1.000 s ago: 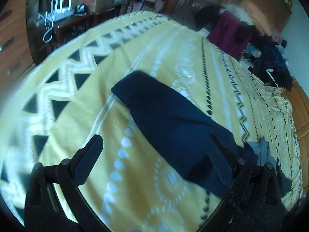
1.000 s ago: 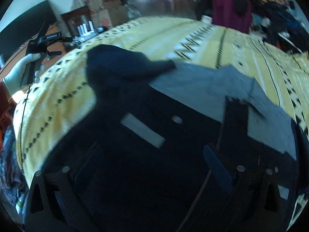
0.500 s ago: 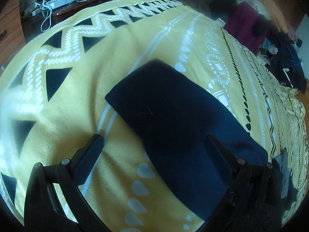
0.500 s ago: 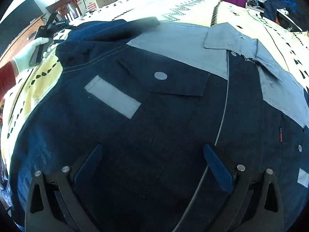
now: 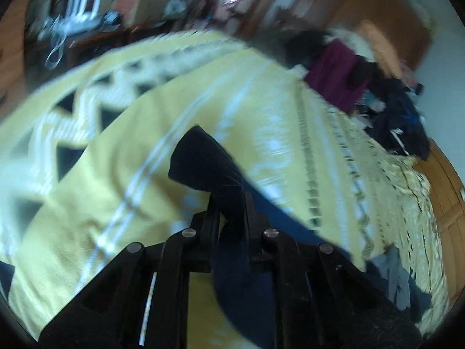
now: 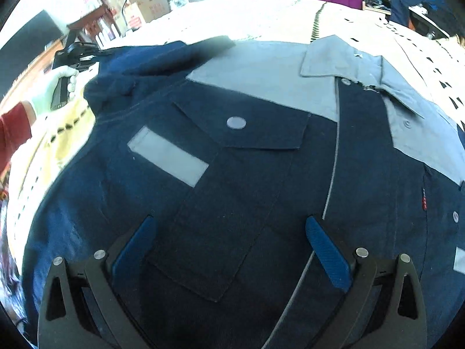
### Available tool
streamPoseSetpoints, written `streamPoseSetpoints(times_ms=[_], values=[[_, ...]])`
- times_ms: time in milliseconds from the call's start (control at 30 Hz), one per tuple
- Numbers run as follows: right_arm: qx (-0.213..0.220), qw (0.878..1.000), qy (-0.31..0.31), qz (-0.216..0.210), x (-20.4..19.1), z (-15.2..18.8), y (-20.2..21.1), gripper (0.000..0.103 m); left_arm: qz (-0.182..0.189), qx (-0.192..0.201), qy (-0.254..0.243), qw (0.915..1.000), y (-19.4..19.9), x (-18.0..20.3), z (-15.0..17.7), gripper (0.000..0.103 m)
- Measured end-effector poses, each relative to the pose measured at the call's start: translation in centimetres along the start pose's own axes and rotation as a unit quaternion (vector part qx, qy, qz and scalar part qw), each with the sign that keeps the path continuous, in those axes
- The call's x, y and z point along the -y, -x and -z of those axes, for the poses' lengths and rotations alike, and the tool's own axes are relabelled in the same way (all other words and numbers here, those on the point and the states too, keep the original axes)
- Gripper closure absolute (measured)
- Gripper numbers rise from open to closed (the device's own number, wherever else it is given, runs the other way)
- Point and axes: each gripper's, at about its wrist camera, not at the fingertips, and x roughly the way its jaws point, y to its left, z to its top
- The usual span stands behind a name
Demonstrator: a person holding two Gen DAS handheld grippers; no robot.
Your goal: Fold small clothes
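Left gripper (image 5: 229,203) has just closed, fingers pinching the dark navy cloth sleeve (image 5: 203,160) (ready to fold inward); right gripper (image 6: 232,244) fingers spread, hovering over the navy-and-grey buttoned work jacket (image 6: 261,151).

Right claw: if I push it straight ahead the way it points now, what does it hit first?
Most likely the dark navy jacket with grey shoulder panels, spread flat on the yellow patterned blanket. The open right claw points at its flapped chest pocket; depth is hard to judge.

yellow bedspread (image 5: 261,93), navy jkt (image 6: 232,174) on it
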Motion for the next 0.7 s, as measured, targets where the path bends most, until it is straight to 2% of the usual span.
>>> streamPoseSetpoints(times_ms=[67,167,233,333,367,400,433,467,533,600,633,700], values=[[0.007,1.000,-0.024,-0.018,0.7,0.0,0.9,0.004,0.043,0.025,-0.042,0.9979,3.0,5.2,-0.4,0.091],[0.018,0.997,-0.062,-0.041,2.5,0.0,3.0,0.006,0.130,0.052,-0.112,0.9838,7.9,15.2,0.2,0.091],[0.039,0.996,-0.075,-0.038,3.9,0.2,5.3,0.006,0.201,0.058,-0.149,0.9664,10.5,22.5,1.4,0.090],[0.061,0.994,-0.092,-0.024,6.2,1.2,8.4,0.006,0.317,0.043,-0.175,0.9312,12.9,32.7,5.3,0.088],[0.066,0.993,-0.101,-0.016,6.9,1.8,9.4,0.006,0.354,0.025,-0.181,0.9173,12.9,36.3,7.2,0.078],[0.068,0.992,-0.108,-0.010,7.7,2.3,9.9,0.006,0.387,0.001,-0.182,0.9039,12.6,38.9,8.6,0.061],[0.068,0.990,-0.120,-0.002,8.7,3.3,10.7,0.006,0.413,-0.029,-0.176,0.8932,12.1,41.4,10.6,0.050],[0.068,0.989,-0.132,0.004,9.7,3.9,11.3,0.006,0.426,-0.056,-0.174,0.8860,11.6,43.3,12.3,0.038],[0.068,0.985,-0.160,0.009,11.4,5.8,12.5,0.006,0.447,-0.102,-0.180,0.8704,11.6,46.0,16.1,0.039],[0.068,0.981,-0.178,0.018,12.9,7.8,13.8,0.006,0.455,-0.115,-0.182,0.8639,12.7,45.9,18.2,0.039],[0.069,0.980,-0.184,0.017,13.6,8.6,14.4,0.006,0.452,-0.112,-0.177,0.8672,13.3,45.0,18.5,0.039],[0.071,0.979,-0.192,0.014,14.9,9.7,15.5,0.006,0.426,-0.094,-0.168,0.8840,14.5,42.1,18.2,0.037]])
